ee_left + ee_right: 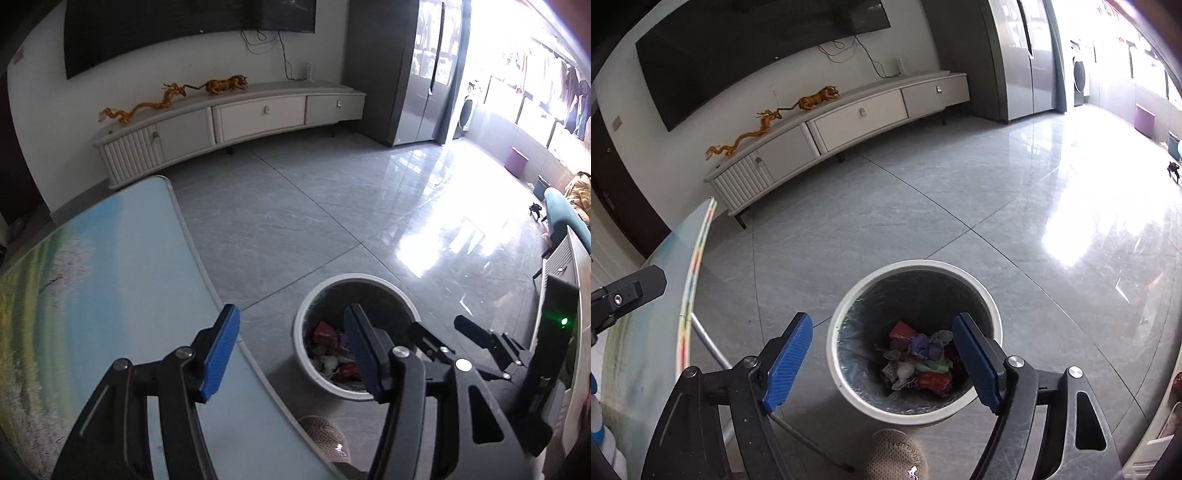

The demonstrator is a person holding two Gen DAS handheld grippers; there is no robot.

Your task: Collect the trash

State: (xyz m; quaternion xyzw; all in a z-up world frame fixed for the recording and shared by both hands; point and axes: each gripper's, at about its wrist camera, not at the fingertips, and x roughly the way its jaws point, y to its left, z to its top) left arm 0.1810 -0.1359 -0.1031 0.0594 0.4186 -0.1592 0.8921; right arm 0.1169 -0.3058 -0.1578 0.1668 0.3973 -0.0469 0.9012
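The trash (918,363), a heap of crumpled wrappers in red, purple, green and white, lies at the bottom of the bin (849,295), a round white pail with a dark liner, standing on the grey tiled floor (923,206). In the right wrist view the bin sits below and just ahead of the right gripper (882,354), whose blue pads stand wide apart with nothing between them; the trash shows through the gap, nearer the right-hand pad. The left gripper (291,350) is also parted and empty, one finger over the table (110,258) edge, the other over the bin (306,321). The right gripper (447,332) shows just beyond it, over the bin's far side. A slipper toe (897,458) is by the bin's near rim.
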